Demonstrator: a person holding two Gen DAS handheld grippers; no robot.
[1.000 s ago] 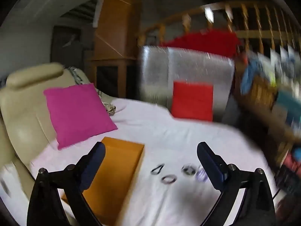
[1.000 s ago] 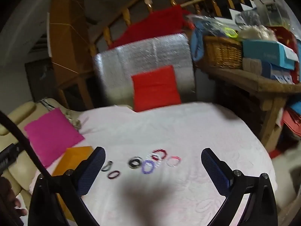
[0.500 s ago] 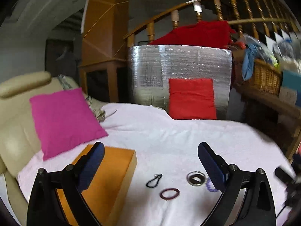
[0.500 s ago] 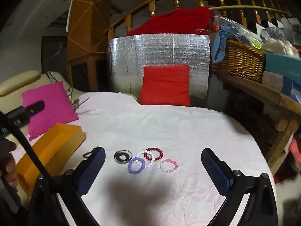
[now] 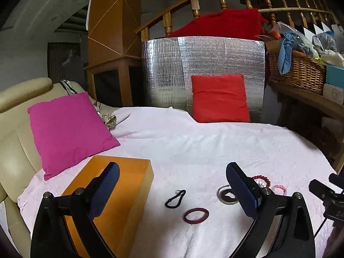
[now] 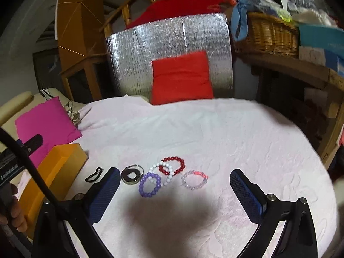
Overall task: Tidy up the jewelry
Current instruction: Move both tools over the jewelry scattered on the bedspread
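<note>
Several bracelets lie on a white cloth: a purple bead bracelet, a white bead one, a dark red bead one, a pale pink one and a grey bangle. A black clip and a maroon ring band lie left of them. An orange box sits at the left. My left gripper hovers open above the clip and band. My right gripper hovers open just short of the bracelets. Nothing is held.
A pink cushion leans on a beige sofa at the left. A red cushion rests against a silver foil panel behind. A wicker basket sits on a wooden shelf at the right. A hand holds the left tool.
Both views have swung and steadied, facing the cloth more squarely. The jewelry now lies closer to both grippers. Both stay open.
</note>
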